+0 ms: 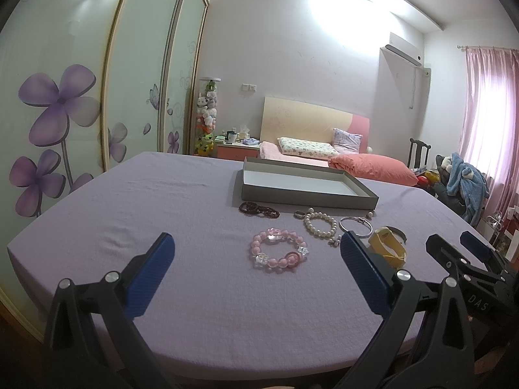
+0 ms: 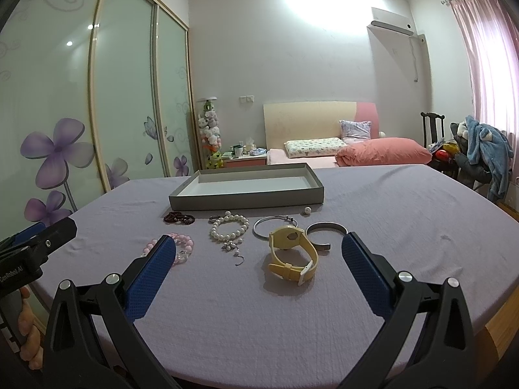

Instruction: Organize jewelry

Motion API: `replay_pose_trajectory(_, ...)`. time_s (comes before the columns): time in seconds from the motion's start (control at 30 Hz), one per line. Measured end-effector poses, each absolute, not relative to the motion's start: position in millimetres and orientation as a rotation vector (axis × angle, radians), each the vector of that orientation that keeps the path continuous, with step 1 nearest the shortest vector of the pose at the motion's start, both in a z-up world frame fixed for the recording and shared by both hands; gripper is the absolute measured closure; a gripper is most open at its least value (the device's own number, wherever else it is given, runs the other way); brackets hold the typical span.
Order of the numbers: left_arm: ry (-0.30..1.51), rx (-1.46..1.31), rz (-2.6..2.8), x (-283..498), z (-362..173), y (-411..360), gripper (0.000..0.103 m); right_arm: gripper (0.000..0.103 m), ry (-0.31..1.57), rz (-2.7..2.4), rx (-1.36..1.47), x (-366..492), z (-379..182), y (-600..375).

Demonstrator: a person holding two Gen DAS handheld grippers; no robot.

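Your left hand-held gripper [image 1: 256,249] hides part of the yellow watch [image 1: 387,248] behind its right finger in the left wrist view; the right wrist view shows the watch [image 2: 293,253] whole, lying on its side. There, your right hand-held gripper [image 2: 256,246] covers part of the pink bead bracelet [image 2: 181,248] with its left finger; the left view shows that bracelet [image 1: 278,251] fully. Small bits near the pearl bracelet [image 2: 229,227] (a ring, a charm, a hook) are too small to identify. Same for the small item at the tray's right corner.

Both grippers are spread wide, holding nothing, hovering low over the near edge of the tabletop [image 2: 259,317], side by side, fingers pointing toward the tray [image 2: 246,194].

All the jewelry lies on the purple cloth in front of the tray: dark bead bracelet [image 2: 179,218] left, pearl bracelet, thin silver bangle [image 2: 269,227], open gray cuff [image 2: 324,235] right. Tray interior shows only its white floor.
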State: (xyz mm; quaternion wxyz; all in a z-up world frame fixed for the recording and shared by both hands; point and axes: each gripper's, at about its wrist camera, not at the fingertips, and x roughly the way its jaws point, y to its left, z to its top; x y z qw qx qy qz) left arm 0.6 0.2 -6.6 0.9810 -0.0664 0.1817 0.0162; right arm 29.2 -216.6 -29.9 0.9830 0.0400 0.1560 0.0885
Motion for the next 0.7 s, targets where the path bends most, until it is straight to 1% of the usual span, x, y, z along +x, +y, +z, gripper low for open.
replay_pose_trajectory(0.2, 0.366, -0.135, 0.036, 0.3, -12.9, 5.2, 0.004, 0.002, 0.316, 0.174, 0.084, 28.2, -31.6, -217.9)
replay_pose_trajectory(0.7, 0.365, -0.136, 0.038, 1.4, -10.1, 3.1, 0.004, 0.002, 0.314, 0.173, 0.088, 27.1, -31.5, -222.4)
